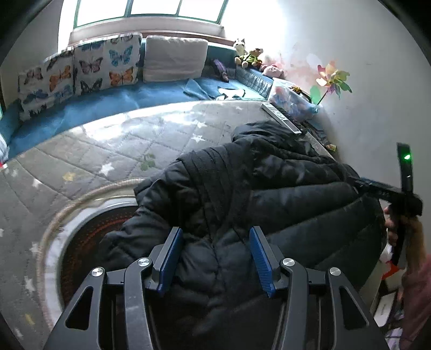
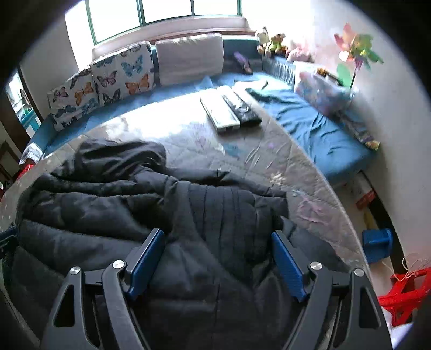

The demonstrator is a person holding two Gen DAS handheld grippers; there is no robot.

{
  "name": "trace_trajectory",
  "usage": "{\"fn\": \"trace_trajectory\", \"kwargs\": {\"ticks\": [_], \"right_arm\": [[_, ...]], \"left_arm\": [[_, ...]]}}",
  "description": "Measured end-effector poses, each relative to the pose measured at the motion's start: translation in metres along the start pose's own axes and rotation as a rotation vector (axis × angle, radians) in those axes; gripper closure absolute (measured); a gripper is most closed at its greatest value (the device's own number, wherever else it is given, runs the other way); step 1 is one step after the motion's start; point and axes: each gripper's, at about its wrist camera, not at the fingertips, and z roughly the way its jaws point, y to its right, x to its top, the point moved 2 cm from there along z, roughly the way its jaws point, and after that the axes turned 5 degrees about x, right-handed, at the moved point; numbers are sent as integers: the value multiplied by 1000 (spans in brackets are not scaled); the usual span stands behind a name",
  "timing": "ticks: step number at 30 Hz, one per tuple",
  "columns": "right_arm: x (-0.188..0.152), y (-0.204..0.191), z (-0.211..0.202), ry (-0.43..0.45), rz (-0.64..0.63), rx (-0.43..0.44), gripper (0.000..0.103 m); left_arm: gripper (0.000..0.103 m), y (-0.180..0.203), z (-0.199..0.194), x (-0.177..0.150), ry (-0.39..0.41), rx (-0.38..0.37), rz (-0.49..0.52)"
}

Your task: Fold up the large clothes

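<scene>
Black puffer jacket (image 1: 242, 193) fills lower centre of the left wrist view, heaped on a round table (image 1: 89, 161) with a grey quilted star-print cover under clear plastic. Left gripper (image 1: 215, 258) at bottom centre, blue pads spread wide apart, released, nothing between them; jacket fabric lies below and past the pads. Whether the pads touch the fabric can't be told. At the right edge of that view the other tool shows as a dark bar with a green light, a hand wrapped on its handle.

Right wrist view: right gripper (image 2: 218, 261) at bottom centre, jaws also spread, released, quilted panel of the jacket (image 2: 150, 204) showing between the pads but not pinched. Jacket bunched across lower left and centre, sleeve or hood lump toward middle left. Table rim (image 2: 317, 188) curves to the right.

Further back on the table, upper centre: white keyboard-like slab (image 2: 218, 110) with a dark remote (image 2: 242, 107) just beside it, touching or nearly so. Behind the table a blue bench cushion (image 2: 317, 129). Butterfly-print pillows (image 2: 118, 75) upper left, plain beige pillow (image 2: 188, 59) beside them. Plush toys (image 2: 272, 40) at upper right on the sill, pinwheel (image 2: 355, 51) by the wall. Red plastic stool (image 2: 404, 293) lower right, blue box (image 2: 377, 239) above it. Window (image 2: 161, 13) across the top.
</scene>
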Motion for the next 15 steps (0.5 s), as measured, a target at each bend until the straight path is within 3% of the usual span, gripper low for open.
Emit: {"fn": "trace_trajectory", "kwargs": {"ticks": [5, 9, 11, 15], "right_arm": [[-20, -18, -41, 23, -54, 45, 15], [-42, -31, -49, -18, -74, 76, 15], [-54, -34, -39, -62, -80, 52, 15], [-61, -44, -36, -27, -128, -10, 15]], "left_arm": [[47, 23, -39, -17, 54, 45, 89], [45, 37, -52, -39, 52, 50, 127], [44, 43, -48, -50, 33, 61, 138], [41, 53, -43, -66, 40, 127, 178]]}}
